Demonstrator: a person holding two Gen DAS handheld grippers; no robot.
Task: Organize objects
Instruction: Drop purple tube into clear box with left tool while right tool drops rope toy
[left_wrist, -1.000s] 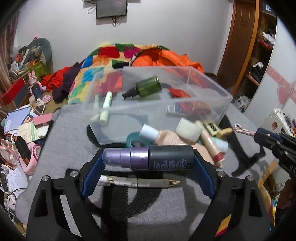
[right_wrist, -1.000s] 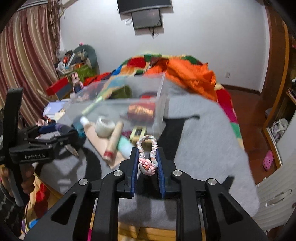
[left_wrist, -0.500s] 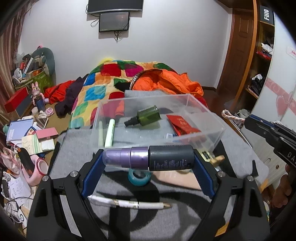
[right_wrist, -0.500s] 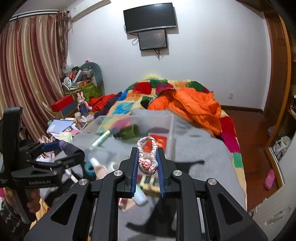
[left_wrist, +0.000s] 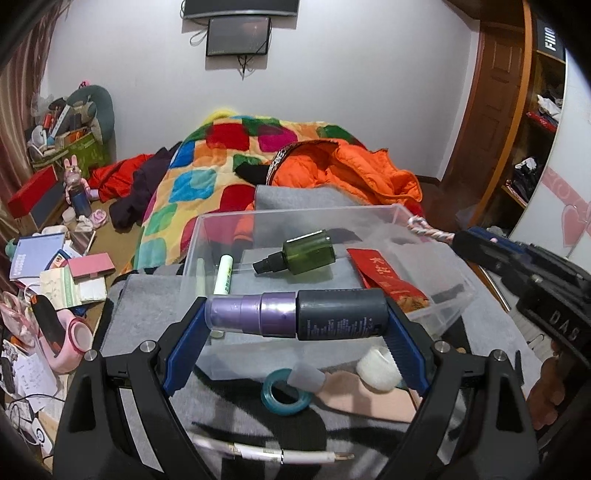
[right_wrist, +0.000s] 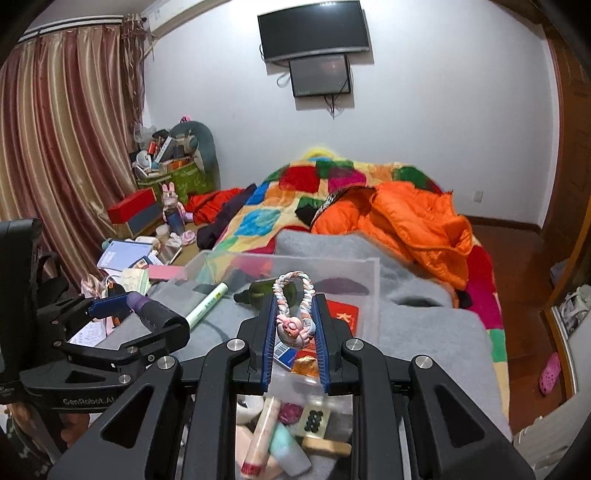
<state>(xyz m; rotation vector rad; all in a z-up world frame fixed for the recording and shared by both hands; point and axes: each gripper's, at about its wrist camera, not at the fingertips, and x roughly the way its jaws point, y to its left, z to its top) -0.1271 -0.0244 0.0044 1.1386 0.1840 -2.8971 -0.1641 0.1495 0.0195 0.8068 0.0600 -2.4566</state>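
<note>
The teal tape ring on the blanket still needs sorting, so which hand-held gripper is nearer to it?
Left. The left hand-held gripper, holding a purple spray bottle, hovers just above the teal tape ring. The right hand-held gripper is farther off, beyond the clear bin.

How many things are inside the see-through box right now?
4 that I can make out in the clear box: a green bottle, a white-and-green marker, a red packet and a small card. Others may be hidden.
</note>
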